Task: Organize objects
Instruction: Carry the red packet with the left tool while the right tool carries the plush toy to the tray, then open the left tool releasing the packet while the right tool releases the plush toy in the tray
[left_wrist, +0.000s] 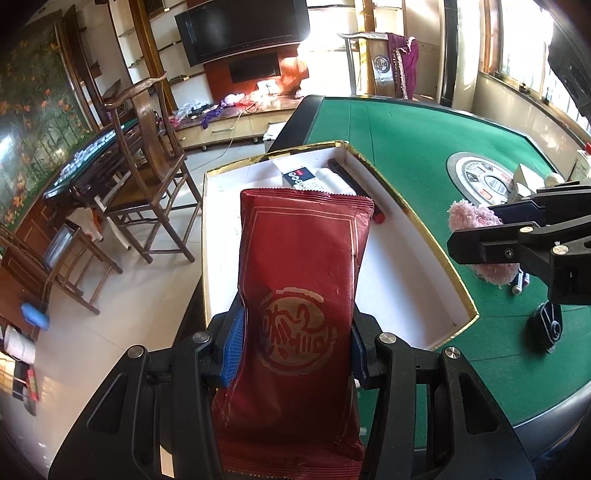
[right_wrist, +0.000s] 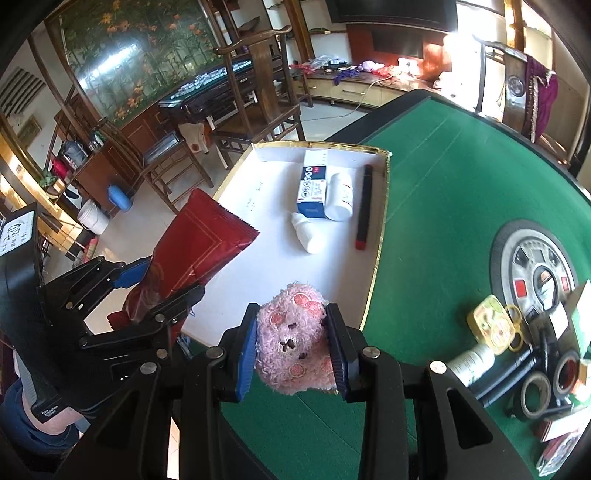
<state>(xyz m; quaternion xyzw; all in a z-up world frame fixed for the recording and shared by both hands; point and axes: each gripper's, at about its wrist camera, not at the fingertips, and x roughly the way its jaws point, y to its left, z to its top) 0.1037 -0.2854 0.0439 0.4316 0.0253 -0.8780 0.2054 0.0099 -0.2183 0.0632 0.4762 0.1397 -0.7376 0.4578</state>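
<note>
Green felt covers the desk (right_wrist: 436, 177), with wooden chairs and a dark TV in the room behind. At its left edge lies a shallow white box (right_wrist: 375, 258) with a gold rim, seemingly the place where things are being gathered.

Both tongs are loaded. The left tongs (left_wrist: 295, 343) are clamped on one red packet (left_wrist: 299, 280), gripped low across its width so that its top end juts out over the box. The right tongs (right_wrist: 293, 347) are pinched on one pink plush toy (right_wrist: 291, 339), held just above the felt at the box's near rim. Both things look poised for dropping in; neither is in the box yet.

Four items lie in the box, close together at its far end: one carton (right_wrist: 314, 188), one white bottle (right_wrist: 340, 197), one black stick with a red tip (right_wrist: 364, 206) and one white lump (right_wrist: 306, 232).

On the right of the desk waits an unsorted heap, including two tape rolls (right_wrist: 550, 384) and one yellow tin (right_wrist: 493, 325).
</note>
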